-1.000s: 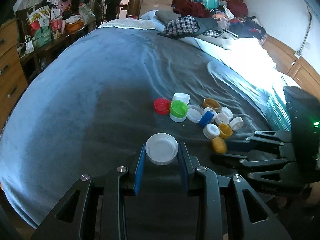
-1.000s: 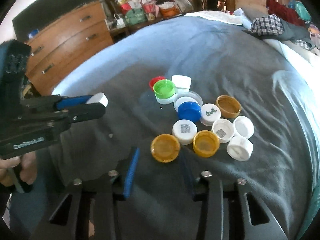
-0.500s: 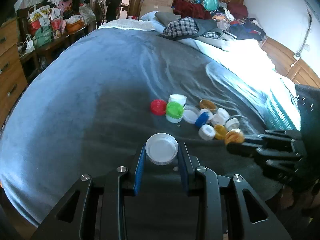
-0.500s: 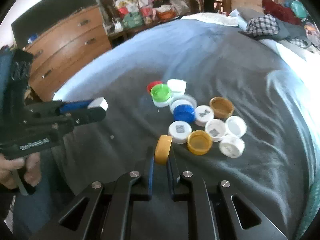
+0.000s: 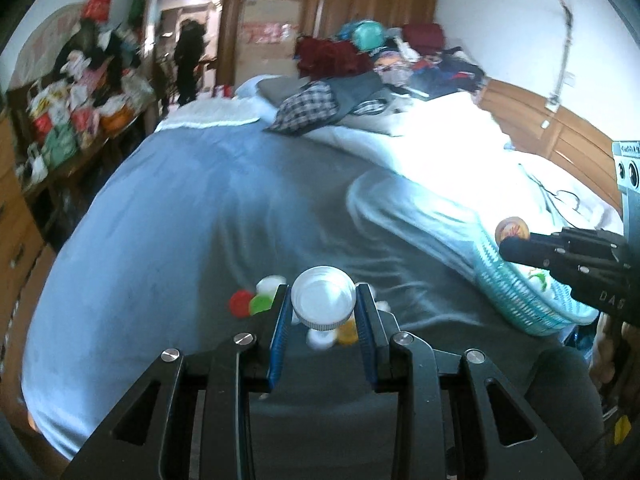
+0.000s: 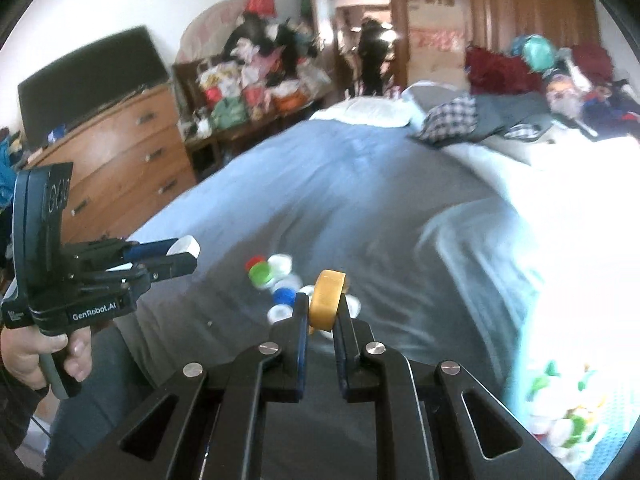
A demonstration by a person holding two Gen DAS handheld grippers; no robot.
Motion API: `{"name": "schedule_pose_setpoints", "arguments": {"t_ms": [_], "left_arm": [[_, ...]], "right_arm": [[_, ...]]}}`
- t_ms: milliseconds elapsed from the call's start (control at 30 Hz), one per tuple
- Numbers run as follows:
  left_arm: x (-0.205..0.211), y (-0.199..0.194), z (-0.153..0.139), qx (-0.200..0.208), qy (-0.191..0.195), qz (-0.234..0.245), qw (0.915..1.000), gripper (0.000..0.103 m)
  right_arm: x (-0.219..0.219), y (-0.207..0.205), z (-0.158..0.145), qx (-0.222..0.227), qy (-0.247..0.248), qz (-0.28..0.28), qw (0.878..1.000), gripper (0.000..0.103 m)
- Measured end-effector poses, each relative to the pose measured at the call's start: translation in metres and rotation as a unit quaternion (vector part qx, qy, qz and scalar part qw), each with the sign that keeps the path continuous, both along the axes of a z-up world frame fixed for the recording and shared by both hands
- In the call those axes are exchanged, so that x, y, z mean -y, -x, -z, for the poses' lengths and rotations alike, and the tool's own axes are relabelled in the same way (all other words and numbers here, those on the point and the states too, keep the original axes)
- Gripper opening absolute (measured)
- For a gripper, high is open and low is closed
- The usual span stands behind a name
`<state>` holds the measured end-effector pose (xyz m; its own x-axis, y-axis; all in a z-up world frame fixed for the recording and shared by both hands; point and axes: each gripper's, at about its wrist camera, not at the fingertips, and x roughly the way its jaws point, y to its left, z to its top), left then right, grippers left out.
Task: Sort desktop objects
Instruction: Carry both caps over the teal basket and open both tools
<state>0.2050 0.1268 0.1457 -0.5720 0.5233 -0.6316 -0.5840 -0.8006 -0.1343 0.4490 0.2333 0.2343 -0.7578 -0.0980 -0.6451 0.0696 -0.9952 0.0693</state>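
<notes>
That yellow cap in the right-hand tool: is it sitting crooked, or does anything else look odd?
The yellow cap is pinched on edge, standing upright in the right gripper, unlike the white lid, which sits flat, open side up, in the left gripper. Otherwise nothing looks spilled or broken.

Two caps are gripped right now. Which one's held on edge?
The yellow cap in the right gripper: it stands on edge, pinched across its faces. The white cap in the left gripper lies flat, open side up.

Blanket (image 5: 168,240) wide open left; cap cluster (image 6: 276,280) ahead; basket (image 5: 516,296) blocks right.
</notes>
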Motion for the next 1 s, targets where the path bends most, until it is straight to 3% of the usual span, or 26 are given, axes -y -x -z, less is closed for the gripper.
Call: {"name": "schedule_pose_setpoints", "arguments": {"t_ms": [267, 600, 867, 1000], "left_arm": [[-0.066, -0.015, -0.034, -0.027, 0.003, 0.060, 0.9978, 0.026], [-0.177, -0.046, -0.059, -0.046, 0.012, 0.160, 0.9859, 0.026], [-0.245, -0.068, -0.064, -0.034, 0.028, 0.221, 0.9744, 0.026], [-0.279, -0.068, -0.058, -0.006, 0.061, 0.250, 0.9663, 0.026]], "right_arm": [[-0.053, -0.036, -0.028, -0.019, -0.014, 0.054, 0.998, 0.012], [-0.126, -0.076, -0.044, -0.026, -0.018, 0.126, 0.992, 0.012], [-0.189, -0.102, -0.048, -0.009, -0.004, 0.173, 0.985, 0.012], [-0.220, -0.111, -0.043, 0.011, 0.027, 0.187, 0.982, 0.012]]}}
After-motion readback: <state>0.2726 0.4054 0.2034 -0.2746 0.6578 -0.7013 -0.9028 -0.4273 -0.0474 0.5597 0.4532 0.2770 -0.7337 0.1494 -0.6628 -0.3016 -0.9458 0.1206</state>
